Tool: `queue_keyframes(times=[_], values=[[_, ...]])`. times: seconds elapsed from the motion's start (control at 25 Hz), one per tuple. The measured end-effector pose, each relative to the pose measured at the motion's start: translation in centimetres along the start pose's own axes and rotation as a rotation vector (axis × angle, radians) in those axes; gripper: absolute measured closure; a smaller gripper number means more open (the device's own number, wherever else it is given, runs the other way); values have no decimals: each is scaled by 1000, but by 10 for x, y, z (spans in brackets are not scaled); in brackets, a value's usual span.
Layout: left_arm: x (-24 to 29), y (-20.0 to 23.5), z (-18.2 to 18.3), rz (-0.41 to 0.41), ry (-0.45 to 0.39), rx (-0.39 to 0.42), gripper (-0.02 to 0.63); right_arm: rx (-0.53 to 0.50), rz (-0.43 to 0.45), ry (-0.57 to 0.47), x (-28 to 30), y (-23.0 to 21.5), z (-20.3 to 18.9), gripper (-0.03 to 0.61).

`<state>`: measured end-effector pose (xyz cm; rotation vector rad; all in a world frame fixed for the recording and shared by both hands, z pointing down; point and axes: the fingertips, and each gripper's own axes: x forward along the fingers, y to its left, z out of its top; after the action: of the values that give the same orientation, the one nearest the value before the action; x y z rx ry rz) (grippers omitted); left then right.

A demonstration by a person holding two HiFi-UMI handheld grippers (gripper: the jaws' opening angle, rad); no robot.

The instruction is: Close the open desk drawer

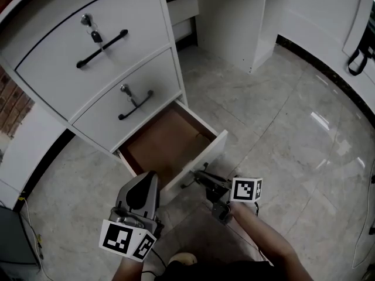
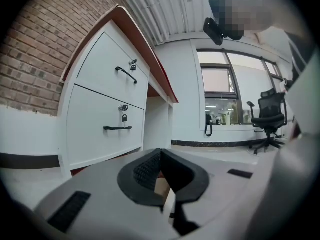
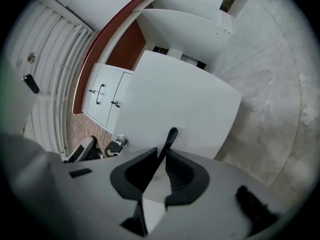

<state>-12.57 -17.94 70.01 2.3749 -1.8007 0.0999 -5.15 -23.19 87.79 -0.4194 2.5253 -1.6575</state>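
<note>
The bench [image 1: 41,127] fills ten o'clock of the head view, and its bottom drawer [image 1: 176,139] stands pulled out toward five o'clock. The right gripper [image 1: 202,177] has its fingers clamped on the black handle [image 3: 170,136]. The left gripper [image 1: 145,183], fingers together and empty, hovers at seven o'clock. Push squarely toward eleven o'clock, along the runners, to avoid jamming.

No words, numbers or brands can be read. The left cube [image 1: 123,239] and right cube [image 1: 246,189] bear only black-and-white square marker patterns, no letters.
</note>
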Motion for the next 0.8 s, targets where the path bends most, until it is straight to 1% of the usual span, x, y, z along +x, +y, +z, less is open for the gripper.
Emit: queue_keyframes(times=[0.28,0.52,0.64,0.72,0.8], values=[[12,-3,-3,-40,6,-21,606,-14,-2,-3,8,0,5,517],[15,-2,-5,-60,25,-32,606,49,-21,-7,15,-3,7,523],[17,-1,-9,-56,27,-15,606,46,-39,15,23,-4,9,523],[18,1,-10,-49,28,10,606,55,-47,15,28,-5,11,523],[19,4,-9,-48,25,11,605,61,-59,8,33,-6,13,525]])
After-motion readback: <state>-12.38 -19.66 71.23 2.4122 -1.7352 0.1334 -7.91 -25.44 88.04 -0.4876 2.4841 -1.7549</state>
